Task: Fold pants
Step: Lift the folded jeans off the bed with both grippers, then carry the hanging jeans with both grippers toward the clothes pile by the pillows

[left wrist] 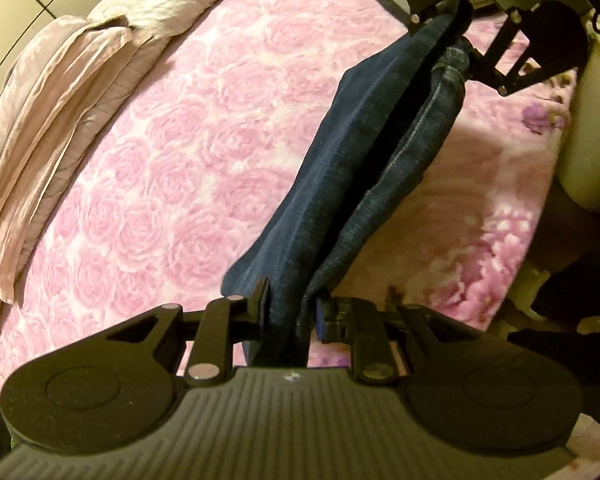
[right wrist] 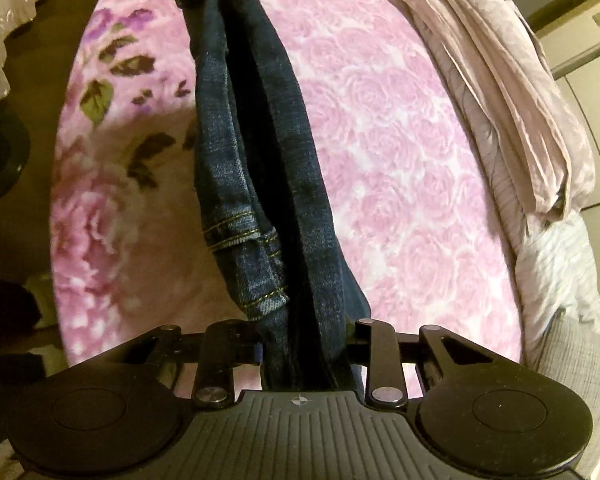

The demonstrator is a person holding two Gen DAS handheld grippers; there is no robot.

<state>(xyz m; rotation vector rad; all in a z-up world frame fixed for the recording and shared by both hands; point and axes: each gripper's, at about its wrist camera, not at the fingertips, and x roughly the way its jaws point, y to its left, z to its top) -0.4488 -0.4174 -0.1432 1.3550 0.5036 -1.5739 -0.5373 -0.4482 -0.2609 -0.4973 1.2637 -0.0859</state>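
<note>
Left gripper, nearest in the left wrist view, is clamped on one end of the jeans. In the right wrist view the right gripper pinches the other end, where a stitched hem shows. The jeans hang doubled lengthwise between the two grippers, slung clear above the pink blanket. Far end in each view: the opposite gripper, gripping the denim. Beyond, a pile of pale bedding lies along the bed's edge. Step in hand, as judged: carrying the halved jeans, held taut. The next move likely calls for lowering them flat onto the blanket, both ends kept level, then bringing one end over the other.
</note>
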